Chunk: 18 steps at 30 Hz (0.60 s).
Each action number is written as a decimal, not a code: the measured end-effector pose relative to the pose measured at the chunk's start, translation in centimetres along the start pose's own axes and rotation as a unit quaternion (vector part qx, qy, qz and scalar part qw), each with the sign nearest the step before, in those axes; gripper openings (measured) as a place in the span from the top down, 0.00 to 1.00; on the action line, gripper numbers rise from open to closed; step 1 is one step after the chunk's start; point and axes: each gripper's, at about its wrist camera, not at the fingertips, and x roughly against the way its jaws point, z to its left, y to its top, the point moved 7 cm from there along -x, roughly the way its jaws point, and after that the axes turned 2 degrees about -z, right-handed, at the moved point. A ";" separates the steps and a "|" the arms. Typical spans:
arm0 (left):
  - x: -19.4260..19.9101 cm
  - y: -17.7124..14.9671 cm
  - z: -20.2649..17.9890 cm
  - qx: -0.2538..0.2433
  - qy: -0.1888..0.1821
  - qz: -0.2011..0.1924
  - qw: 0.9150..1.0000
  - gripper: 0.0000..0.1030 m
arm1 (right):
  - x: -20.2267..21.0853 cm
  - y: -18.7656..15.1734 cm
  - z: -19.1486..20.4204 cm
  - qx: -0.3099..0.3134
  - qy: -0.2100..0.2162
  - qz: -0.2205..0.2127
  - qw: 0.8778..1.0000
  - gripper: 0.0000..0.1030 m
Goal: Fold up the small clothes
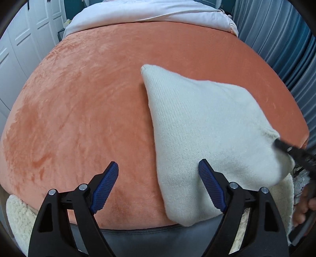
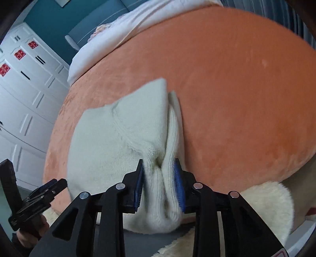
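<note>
The left claw hangs with its blue-padded fingers spread wide apart, nothing between them. The right claw is clamped tight on a bunched edge of the cream knit garment, fabric squeezed between both pads. A bare hand grips the right claw's handle at the frame edge.

Knit garments: we count one cream knit piece on the bed.
Grippers: we count two, the left gripper and the right gripper.
Blue pads: we see two on each gripper.
Beds: we count one, with an orange cover.
White bedding: one pale duvet at the far end.
Red wardrobe stickers: we count three.
</note>
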 end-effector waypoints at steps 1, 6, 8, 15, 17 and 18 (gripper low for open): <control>-0.2 -0.2 0.2 0.004 -0.001 0.000 1.000 0.19 | 1.2 0.6 1.1 0.025 -0.010 -0.017 0.999 0.71; -0.3 -0.3 1.0 0.028 -0.016 0.004 0.999 0.18 | 2.4 1.3 6.7 0.085 0.052 -0.009 0.995 0.71; 0.1 -0.3 1.6 0.036 -0.014 0.002 0.999 0.19 | 0.1 -0.1 8.4 0.115 0.058 0.028 0.991 0.71; 1.3 0.0 3.3 0.046 -0.005 -0.003 0.999 0.19 | -4.9 -3.5 10.5 0.185 -0.001 0.110 0.976 0.70; 1.5 0.0 3.4 0.049 -0.008 -0.004 0.999 0.19 | -2.8 -1.9 10.6 0.160 0.034 0.082 0.983 0.70; 1.5 0.0 3.2 0.049 -0.009 -0.004 0.999 0.19 | -2.7 -1.7 10.2 0.154 0.033 0.081 0.984 0.70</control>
